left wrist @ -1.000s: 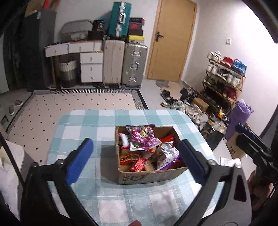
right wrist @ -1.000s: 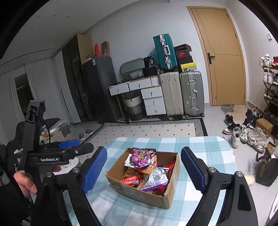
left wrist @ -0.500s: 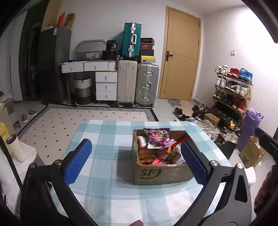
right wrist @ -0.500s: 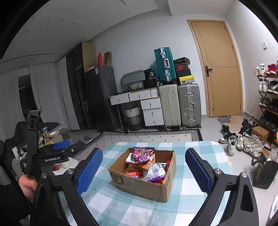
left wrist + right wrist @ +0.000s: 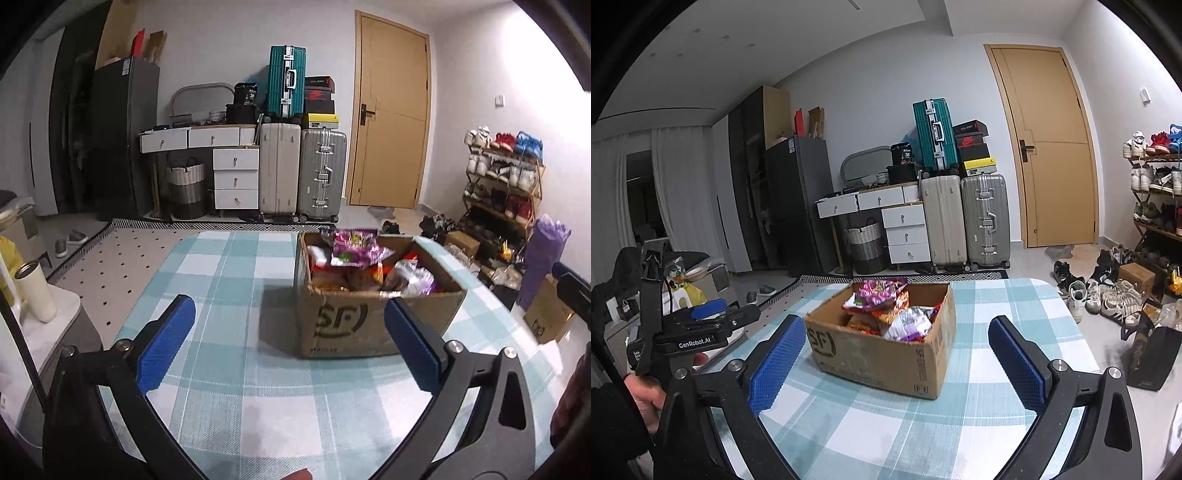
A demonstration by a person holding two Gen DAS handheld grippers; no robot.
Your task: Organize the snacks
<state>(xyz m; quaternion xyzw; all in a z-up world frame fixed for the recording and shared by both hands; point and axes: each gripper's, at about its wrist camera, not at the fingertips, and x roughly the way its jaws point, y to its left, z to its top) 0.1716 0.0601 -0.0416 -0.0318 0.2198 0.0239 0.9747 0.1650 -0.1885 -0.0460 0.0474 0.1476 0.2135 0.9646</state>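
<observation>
Both wrist views, one moment. A cardboard box (image 5: 369,317) stands on the checked tablecloth (image 5: 229,398), at about 1 o'clock from the left gripper (image 5: 291,339) and at about 12 o'clock from the right gripper (image 5: 897,362). The snack packets (image 5: 886,314) are heaped loosely inside it, a purple packet (image 5: 356,249) uppermost and a silver packet (image 5: 910,323) near the front wall; none shows on the cloth outside the box.

Jaws: each gripper's blue pads are spread wide with nothing between them, and both hang short of the box, above bare cloth. In the right view the left gripper also shows side-on at 9 o'clock, gripped by a hand (image 5: 646,391).

Stage: packets in the box with both grippers free would fit a pile waiting to be sorted out onto the cloth, or a pile just gathered in (the pictures do not settle which).

Hazards, as judgement:
- The packets overlap, so a pinch on the top one may snag or drag a neighbour over the rim.
- Foil bags are slick and air-filled; a shallow grip could slip, a hard one could crush the contents.
- The box looks light, and a finger catching its wall might shove it toward the table edge at 3 o'clock.
</observation>
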